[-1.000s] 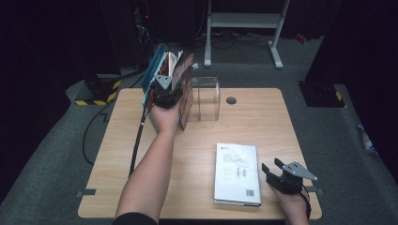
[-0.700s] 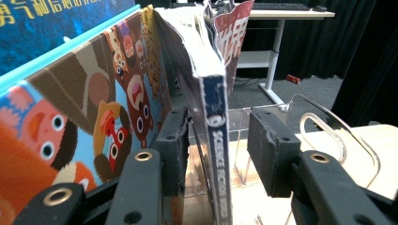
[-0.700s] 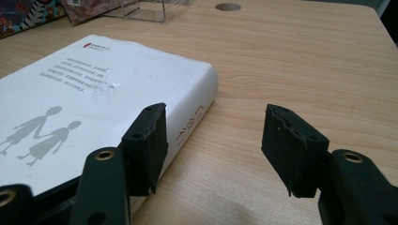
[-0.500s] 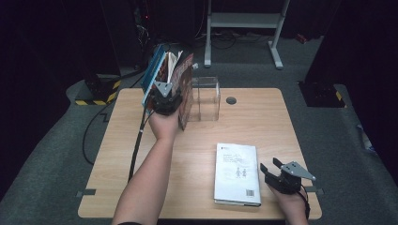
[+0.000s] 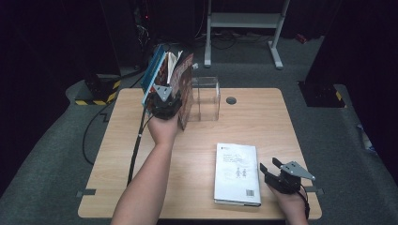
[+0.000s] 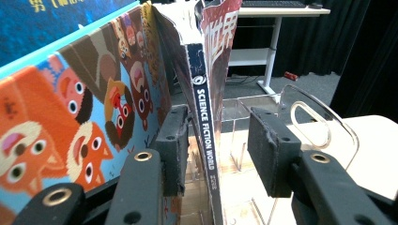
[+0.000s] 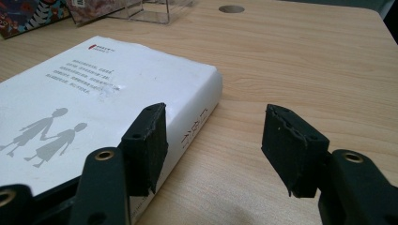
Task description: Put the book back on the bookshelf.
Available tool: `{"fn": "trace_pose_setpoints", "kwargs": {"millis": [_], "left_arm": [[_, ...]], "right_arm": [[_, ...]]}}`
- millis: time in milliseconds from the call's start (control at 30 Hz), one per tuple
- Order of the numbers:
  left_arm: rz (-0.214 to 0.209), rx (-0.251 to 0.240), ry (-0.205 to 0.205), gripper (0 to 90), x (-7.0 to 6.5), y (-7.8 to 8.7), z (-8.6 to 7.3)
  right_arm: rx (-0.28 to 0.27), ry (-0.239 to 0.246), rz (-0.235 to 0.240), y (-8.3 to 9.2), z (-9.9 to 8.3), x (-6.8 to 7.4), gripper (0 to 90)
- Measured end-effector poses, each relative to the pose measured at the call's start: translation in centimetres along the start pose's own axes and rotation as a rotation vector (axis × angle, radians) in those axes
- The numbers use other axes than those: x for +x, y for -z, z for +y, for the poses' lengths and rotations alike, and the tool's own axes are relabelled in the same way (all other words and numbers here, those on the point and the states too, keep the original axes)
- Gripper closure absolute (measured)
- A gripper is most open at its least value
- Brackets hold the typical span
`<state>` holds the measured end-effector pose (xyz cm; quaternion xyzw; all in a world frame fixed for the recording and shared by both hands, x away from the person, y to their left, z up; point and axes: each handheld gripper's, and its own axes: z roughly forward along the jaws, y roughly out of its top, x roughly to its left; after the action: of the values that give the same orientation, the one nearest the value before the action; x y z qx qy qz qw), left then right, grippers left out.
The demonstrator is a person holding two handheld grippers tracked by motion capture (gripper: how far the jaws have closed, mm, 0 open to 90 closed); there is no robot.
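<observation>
Upper left of the high view: the left gripper (image 5: 164,101) stands thin paperback books (image 5: 180,89) upright beside the clear acrylic book holder (image 5: 205,98). In the left gripper view its jaws straddle the dark "Science Fiction World" spine (image 6: 205,136), one pad touching, the other apart. Judged step: shelving; next, ease the books into the holder. Lower right, the right gripper (image 5: 277,176) rests with jaws open just beside the white hardback book (image 5: 237,173).

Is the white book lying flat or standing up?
Flat. The white book lies cover-up on the wooden table, with its spine facing the open right gripper beside it.
</observation>
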<state>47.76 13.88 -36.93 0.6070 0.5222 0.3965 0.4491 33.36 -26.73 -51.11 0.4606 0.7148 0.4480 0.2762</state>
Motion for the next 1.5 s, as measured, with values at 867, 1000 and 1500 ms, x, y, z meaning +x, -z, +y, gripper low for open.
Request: {"fn": "trace_pose_setpoints", "kwargs": {"millis": [867,1000,1500], "left_arm": [[-0.176,0.044,-0.012,49.3,0.1,4.8,-3.3],[-0.199,0.065,-0.036,46.5,0.1,5.5,-4.3],[-0.32,0.184,-0.111,35.4,-0.5,7.8,-10.6]], "right_arm": [[0.002,-0.004,0.001,0.1,0.0,0.1,40.2],[0.005,-0.004,0.0,0.1,-0.1,0.1,40.2],[0.019,-0.004,0.006,-0.1,-0.2,0.2,41.1]]}}
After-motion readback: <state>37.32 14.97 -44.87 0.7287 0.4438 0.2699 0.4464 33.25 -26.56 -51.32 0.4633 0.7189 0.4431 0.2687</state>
